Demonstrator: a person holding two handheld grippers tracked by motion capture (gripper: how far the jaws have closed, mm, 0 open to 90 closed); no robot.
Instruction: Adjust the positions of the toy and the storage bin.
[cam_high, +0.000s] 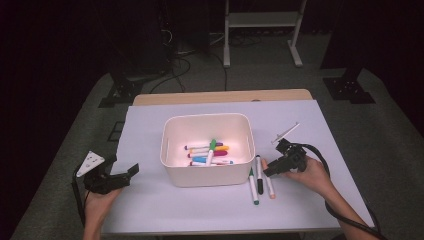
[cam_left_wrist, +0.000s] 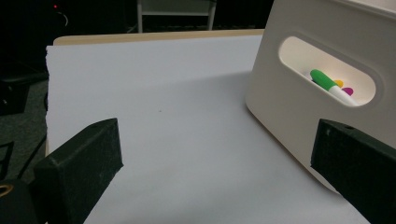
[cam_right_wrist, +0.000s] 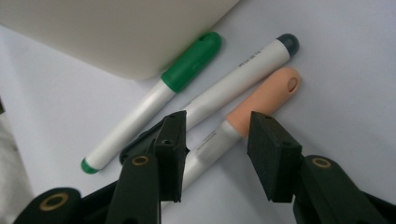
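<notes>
A white bin (cam_high: 207, 118) stands mid-table with several coloured markers (cam_high: 210, 150) inside. Right of it, side by side on the white sheet, lie a green-capped marker (cam_high: 253, 186) (cam_right_wrist: 187, 65), a black-capped marker (cam_high: 259, 175) (cam_right_wrist: 233, 79) and an orange-capped marker (cam_high: 269, 187) (cam_right_wrist: 266, 98). My right gripper (cam_high: 270, 169) (cam_right_wrist: 217, 149) hangs low over them, open, with the orange marker's white barrel between its jaws and no pad pressing on it. My left gripper (cam_high: 124, 167) (cam_left_wrist: 217, 168) rests open and empty left of the bin (cam_left_wrist: 280, 116), facing its handle slot, where a green marker (cam_left_wrist: 324, 79) shows.
The white sheet (cam_high: 150, 200) covers the table to its front and side edges; a strip of wood (cam_high: 220, 96) shows at the far edge. Beyond on the floor stand a white frame (cam_high: 260, 30) and black stands (cam_high: 350, 85). Cables trail from both grippers.
</notes>
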